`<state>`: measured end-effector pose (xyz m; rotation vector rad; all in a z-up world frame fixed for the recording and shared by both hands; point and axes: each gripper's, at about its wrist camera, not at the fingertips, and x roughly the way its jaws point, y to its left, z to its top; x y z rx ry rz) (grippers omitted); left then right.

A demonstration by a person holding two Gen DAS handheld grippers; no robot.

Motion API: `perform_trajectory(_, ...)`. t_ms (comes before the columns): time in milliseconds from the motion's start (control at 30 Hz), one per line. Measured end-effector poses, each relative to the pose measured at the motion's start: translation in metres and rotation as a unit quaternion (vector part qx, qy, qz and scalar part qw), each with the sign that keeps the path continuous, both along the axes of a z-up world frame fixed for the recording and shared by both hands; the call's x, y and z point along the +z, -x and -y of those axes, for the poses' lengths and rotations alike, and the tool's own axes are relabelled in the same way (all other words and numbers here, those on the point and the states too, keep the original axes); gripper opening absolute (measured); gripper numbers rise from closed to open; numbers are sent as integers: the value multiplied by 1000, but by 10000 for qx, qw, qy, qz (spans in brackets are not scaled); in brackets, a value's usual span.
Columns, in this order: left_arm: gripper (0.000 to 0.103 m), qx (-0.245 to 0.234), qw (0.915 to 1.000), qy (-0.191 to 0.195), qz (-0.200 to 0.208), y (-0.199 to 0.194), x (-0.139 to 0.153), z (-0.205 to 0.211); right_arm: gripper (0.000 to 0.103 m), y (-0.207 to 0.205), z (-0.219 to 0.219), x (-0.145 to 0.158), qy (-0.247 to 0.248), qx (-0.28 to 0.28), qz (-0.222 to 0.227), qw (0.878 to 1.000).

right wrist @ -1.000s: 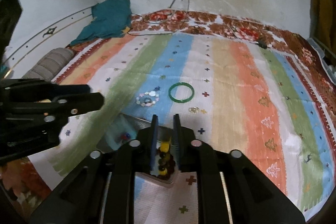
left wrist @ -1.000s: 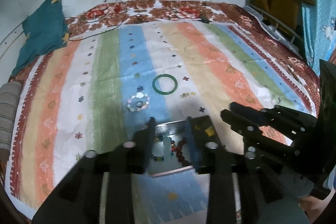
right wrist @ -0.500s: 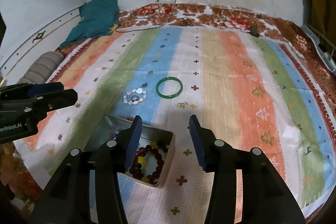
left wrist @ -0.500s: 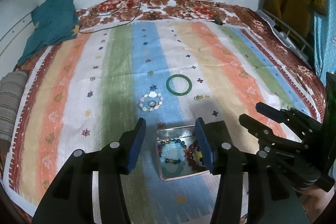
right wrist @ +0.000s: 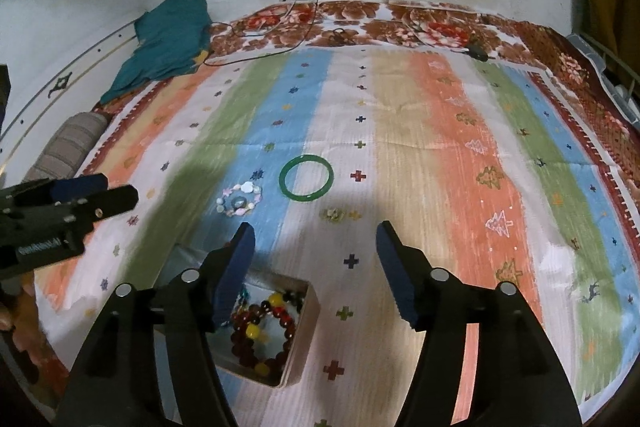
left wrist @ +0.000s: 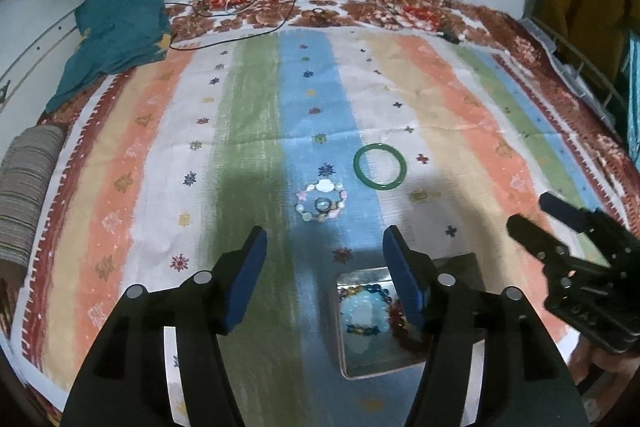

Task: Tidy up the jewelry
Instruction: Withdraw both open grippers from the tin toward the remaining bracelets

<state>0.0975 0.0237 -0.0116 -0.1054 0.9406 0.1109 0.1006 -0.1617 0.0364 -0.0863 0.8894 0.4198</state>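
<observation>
Now, nearest at six o'clock: tin box (right wrist: 304, 311) already holding dark red beads (right wrist: 256, 331) and pale blue bracelet (left wrist: 362, 311). Both left gripper (left wrist: 324, 267) and right gripper (right wrist: 316, 263) spread wide, empty, raised off the box since a second ago. Farther, toward twelve: shell bracelet (right wrist: 240, 201), then green bangle (right wrist: 306, 179). Best approached level, one finger inside the ring.

I saw green bangle (left wrist: 380, 166) flat on bed | pastel bead bracelet (left wrist: 321, 201) just beside it | tin (right wrist: 305, 323) held dark-red beads (right wrist: 256, 333).
</observation>
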Motion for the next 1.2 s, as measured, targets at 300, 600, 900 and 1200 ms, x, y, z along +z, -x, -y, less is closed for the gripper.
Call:
perform_trajectory(300,64,74,9998,-160,-95,-16,-10,-7,74,-18,-3,-8,207,-15,25,9998)
perform_trajectory(600,67,61,9996,-219,-183,-28,-17,-10,80,-33,-7,-17,229,-37,-10,9997)
perform_trajectory(900,67,92,9987,-308,-384,-44,-33,-16,81,-46,-15,-32,336,-28,-138,9993)
perform_trajectory(1200,70,-13,9985,-276,-466,-55,-40,-13,81,-60,-19,-38,349,-4,-213,9992)
